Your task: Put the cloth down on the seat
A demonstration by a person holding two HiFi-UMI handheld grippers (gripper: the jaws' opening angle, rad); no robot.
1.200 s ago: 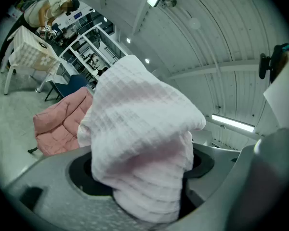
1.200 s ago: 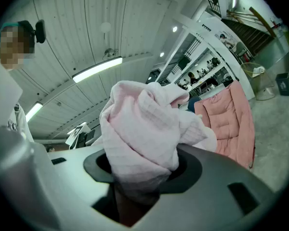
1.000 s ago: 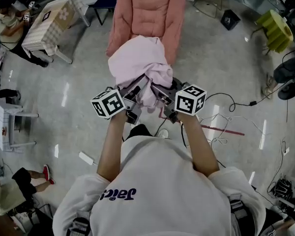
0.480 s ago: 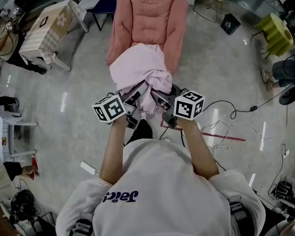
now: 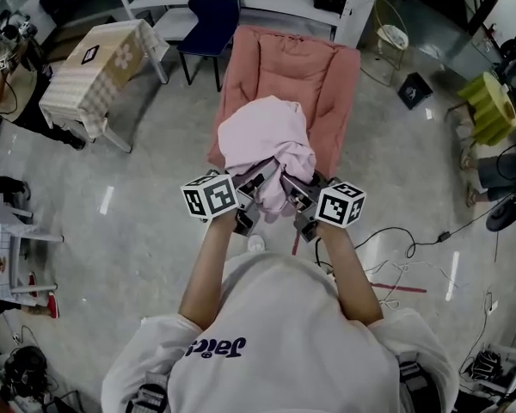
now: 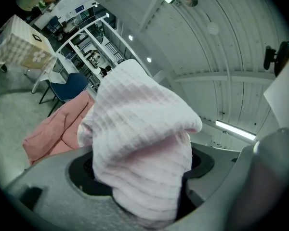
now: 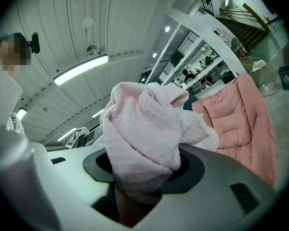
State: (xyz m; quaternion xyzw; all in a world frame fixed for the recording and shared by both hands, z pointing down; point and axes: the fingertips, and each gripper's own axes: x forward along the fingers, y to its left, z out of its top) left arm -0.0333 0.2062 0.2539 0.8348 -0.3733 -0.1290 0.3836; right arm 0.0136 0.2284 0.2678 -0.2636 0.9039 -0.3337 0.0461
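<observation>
The left claw (image 5: 256, 189) and right claw (image 5: 296, 196) both clench the pink cloth (image 5: 262, 136) — the pink armchair (image 5: 327, 80) seat lies just beyond, on the far side.

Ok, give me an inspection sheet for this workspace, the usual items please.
Surface: pink cushioned seat, front edge hidden behind the cloth.
Job's things: pale pink cloth, bunched, held up, not laid down.
Clutter: small black box on the floor.
Grippers: left gripper and right gripper, fingers of both clamped on the cloth.
Cables: loose cables on the floor at the right.
Surroundings: checked table, dark blue chair, grey floor.
</observation>
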